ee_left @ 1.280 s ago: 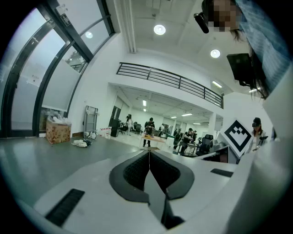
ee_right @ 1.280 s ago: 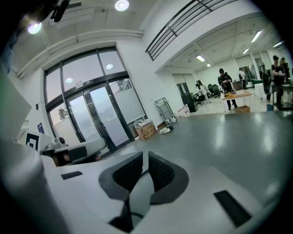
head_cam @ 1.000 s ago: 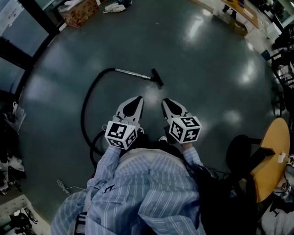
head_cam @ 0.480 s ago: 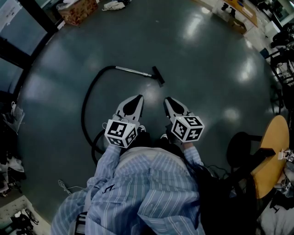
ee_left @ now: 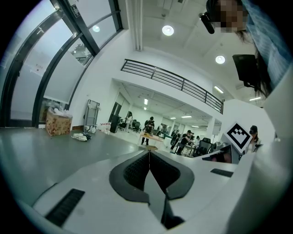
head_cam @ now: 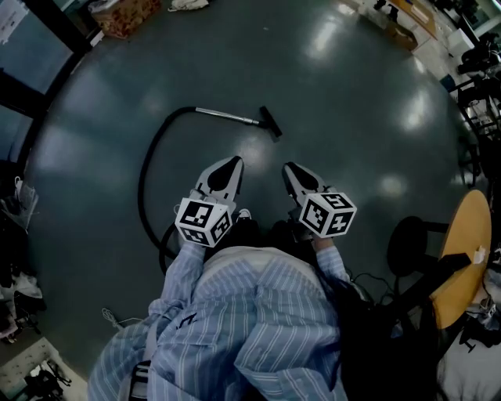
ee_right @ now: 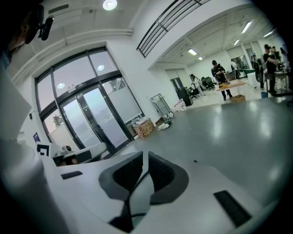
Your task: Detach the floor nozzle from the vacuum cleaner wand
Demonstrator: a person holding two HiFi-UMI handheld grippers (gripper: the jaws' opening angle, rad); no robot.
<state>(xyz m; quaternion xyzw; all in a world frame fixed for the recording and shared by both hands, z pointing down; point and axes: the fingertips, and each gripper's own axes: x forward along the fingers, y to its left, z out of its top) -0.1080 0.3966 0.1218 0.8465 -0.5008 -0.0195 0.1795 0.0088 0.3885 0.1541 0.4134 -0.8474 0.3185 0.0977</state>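
The vacuum's metal wand (head_cam: 227, 117) lies on the grey floor ahead of me, with the black floor nozzle (head_cam: 270, 124) at its right end. Its black hose (head_cam: 149, 168) curves left and back toward my feet. My left gripper (head_cam: 232, 162) is held above the floor short of the wand, shut with nothing in it; its jaws (ee_left: 149, 151) meet at the tips. My right gripper (head_cam: 288, 167) hangs beside it, just short of the nozzle, also shut and empty (ee_right: 143, 156). Neither one touches the vacuum.
A cardboard box (head_cam: 125, 16) stands by the glass doors at the far left. A round yellow stool (head_cam: 470, 258) and a black chair (head_cam: 411, 251) stand close on my right. Cables (head_cam: 109, 317) lie on the floor at my lower left.
Both grippers have edged a little forward and down, still shut. The wand, nozzle and hose lie where they were.
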